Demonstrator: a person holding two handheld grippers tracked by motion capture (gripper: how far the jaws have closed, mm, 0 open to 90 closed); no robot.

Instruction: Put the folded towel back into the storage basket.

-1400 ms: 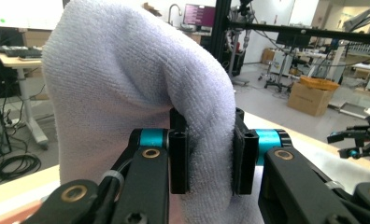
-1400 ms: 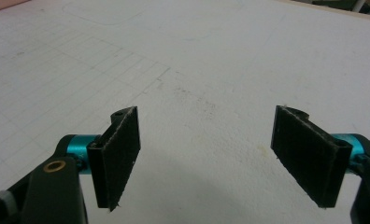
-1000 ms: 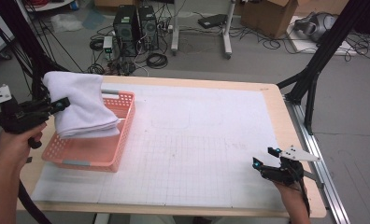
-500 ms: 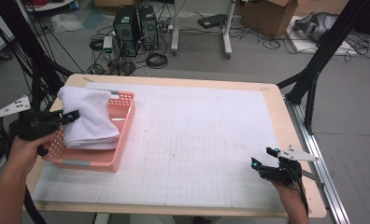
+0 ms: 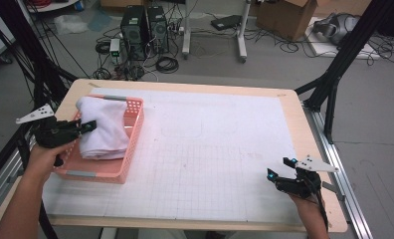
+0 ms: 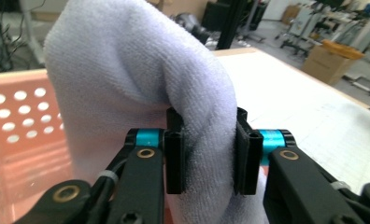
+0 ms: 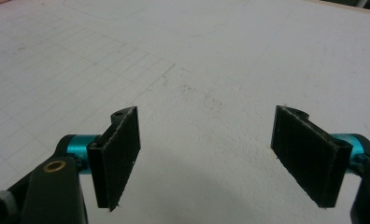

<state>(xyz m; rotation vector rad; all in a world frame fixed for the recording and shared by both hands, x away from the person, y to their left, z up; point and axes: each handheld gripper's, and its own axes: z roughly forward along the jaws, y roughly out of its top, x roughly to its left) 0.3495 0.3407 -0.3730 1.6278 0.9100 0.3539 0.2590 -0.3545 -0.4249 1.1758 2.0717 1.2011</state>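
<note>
Clearly, the white towel (image 5: 103,128) is lodged in the pink basket (image 5: 128,144) at the left of the surface (image 5: 225,149), its folded bulk humped above the rim and draped along the basket's length. It is judged to be on its way in or being settled there, since a fold of it is pinched by the left tongs (image 5: 88,125), which are clenched on the cloth at the basket's near-left side. The grip is taken low on a bunched fold, presumably so that the soft mass can be steered as one piece rather than left to spill over the wall.

From the left gripper view the pinch itself is made plain: the towel (image 6: 141,93) is squeezed between the two black jaws, with terry pile bulging above them and the perforated wall of the basket (image 6: 15,107) seen behind. That closeness is lost from above, where the whole layout is given instead.

Well apart, near the front right corner, the right tongs (image 5: 279,169) are held low over the bare surface. In the right gripper view these tongs (image 7: 206,158) are shown released, jaws spread wide over the gridded mat (image 7: 183,70), with nothing between them; they are judged to be idle.
</note>
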